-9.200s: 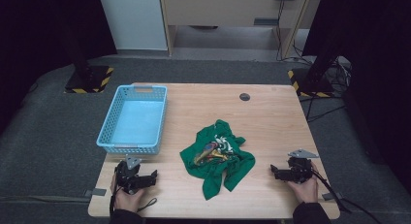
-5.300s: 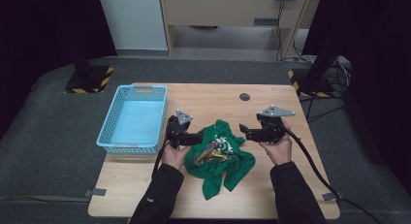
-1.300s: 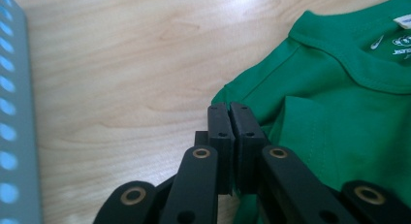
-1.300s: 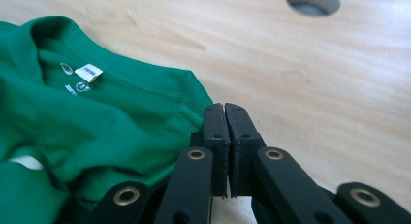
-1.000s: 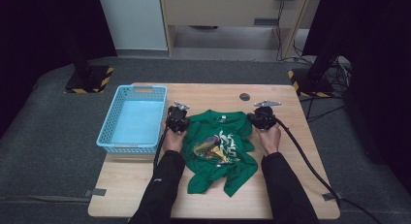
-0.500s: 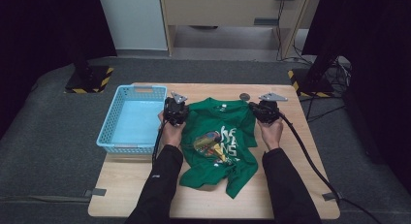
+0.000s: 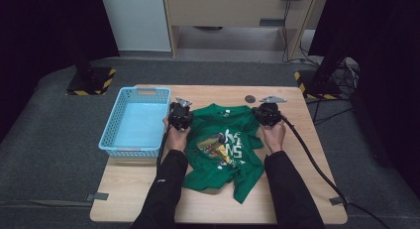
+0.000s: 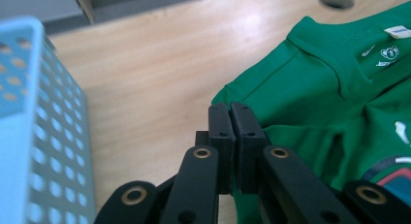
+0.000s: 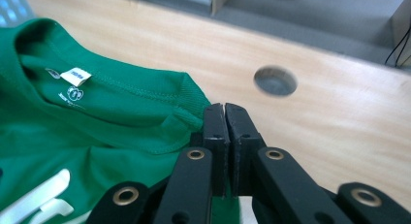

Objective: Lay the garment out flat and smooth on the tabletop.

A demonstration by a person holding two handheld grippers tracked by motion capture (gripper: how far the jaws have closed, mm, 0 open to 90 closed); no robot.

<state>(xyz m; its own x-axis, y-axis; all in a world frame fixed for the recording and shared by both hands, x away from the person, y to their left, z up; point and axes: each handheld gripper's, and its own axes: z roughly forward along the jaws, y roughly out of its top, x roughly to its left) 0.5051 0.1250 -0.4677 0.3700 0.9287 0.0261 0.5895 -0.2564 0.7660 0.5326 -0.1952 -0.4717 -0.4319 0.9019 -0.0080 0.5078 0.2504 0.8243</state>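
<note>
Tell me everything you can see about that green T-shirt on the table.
The green T-shirt looks like soft knit cotton, with a ribbed round collar, a small white label inside the neck and a white and multicoloured print on the chest. It lies front up on the wooden table, collar toward the far edge, upper part spread, lower part rumpled. The left tool is shut on one shoulder and the right tool on the other. A blue basket stands beside it.
</note>
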